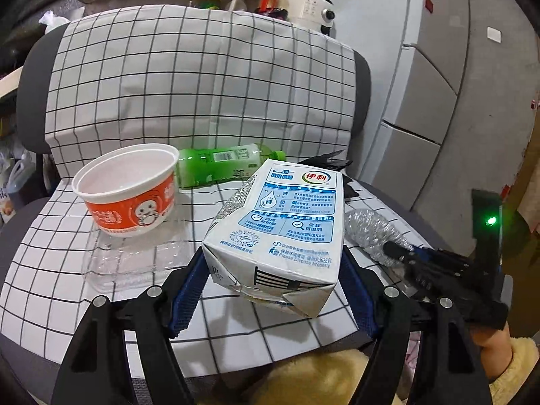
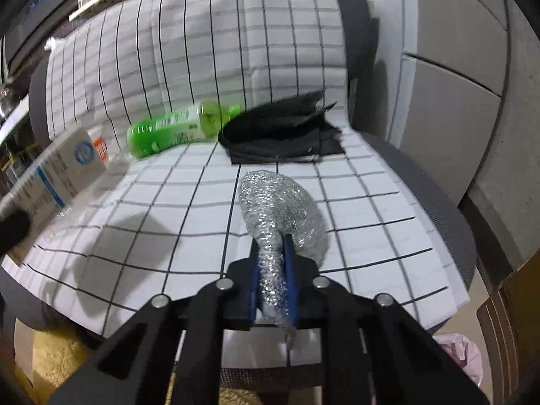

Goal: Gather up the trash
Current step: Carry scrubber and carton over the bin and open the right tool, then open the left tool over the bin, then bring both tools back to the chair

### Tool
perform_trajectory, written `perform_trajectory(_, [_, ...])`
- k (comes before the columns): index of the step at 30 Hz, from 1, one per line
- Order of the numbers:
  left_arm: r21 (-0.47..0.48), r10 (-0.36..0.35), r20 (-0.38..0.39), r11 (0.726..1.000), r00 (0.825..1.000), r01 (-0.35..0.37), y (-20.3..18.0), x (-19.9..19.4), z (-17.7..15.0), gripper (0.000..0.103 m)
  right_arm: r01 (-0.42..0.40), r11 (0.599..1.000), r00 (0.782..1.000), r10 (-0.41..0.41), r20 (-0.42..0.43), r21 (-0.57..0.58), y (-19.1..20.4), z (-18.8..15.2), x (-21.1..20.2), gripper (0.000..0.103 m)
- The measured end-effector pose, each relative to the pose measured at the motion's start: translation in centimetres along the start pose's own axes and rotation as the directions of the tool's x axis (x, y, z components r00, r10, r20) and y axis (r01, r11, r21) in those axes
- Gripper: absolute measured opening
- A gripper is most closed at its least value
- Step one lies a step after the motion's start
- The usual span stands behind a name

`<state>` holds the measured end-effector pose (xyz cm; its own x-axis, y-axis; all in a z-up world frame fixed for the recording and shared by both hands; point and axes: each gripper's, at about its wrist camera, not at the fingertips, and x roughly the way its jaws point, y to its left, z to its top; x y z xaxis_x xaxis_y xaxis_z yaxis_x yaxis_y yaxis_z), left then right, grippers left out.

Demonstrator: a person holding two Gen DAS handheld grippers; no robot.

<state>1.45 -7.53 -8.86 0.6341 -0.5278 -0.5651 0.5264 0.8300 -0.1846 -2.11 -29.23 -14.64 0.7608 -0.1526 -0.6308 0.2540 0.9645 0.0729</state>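
The light, crushable milk carton (image 1: 280,226) is clamped across its sides by the left gripper (image 1: 275,290) above the chair seat's (image 1: 50,270) front edge, while the soft bubble wrap (image 2: 280,209), near the right edge, is pinched by the right gripper (image 2: 273,283).

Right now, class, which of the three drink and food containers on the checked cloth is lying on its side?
The green plastic bottle: the orange paper bowl stands upright, the white milk carton is gripped.
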Motion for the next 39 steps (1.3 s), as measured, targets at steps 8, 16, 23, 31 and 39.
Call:
perform_trajectory(8, [0.024, -0.146, 0.009, 0.989, 0.989, 0.145, -5.0, 0.4, -0.8, 0.075, 0.000, 0.994, 0.992, -0.014, 0.122, 0.109, -4.3, -0.5, -7.6, 0.010])
perform_trajectory(16, [0.163, -0.362, -0.029, 0.918, 0.932, 0.361, -15.0, 1.9, -2.1, 0.075, 0.223, 0.942, 0.950, -0.268, 0.162, 0.252, -11.1, -5.2, -16.3, 0.010])
perform_trajectory(23, [0.232, -0.461, -0.101, 0.851, 0.881, 0.472, -20.9, 2.8, -4.0, 0.075, 0.341, 0.868, 0.921, -0.386, 0.057, 0.361, -15.9, -10.2, -17.8, 0.012])
perform_trajectory(31, [0.260, -0.486, -0.184, 0.814, 0.854, 0.519, -24.3, 4.2, -5.8, 0.075, 0.340, 0.820, 0.932, -0.359, -0.049, 0.461, -19.2, -13.6, -15.3, 0.032])
perform_trajectory(39, [0.281, -0.502, -0.257, 0.779, 0.826, 0.561, -27.5, 6.3, -7.4, 0.075, 0.342, 0.780, 0.920, -0.391, -0.019, 0.524, -21.5, -14.5, -17.1, 0.040])
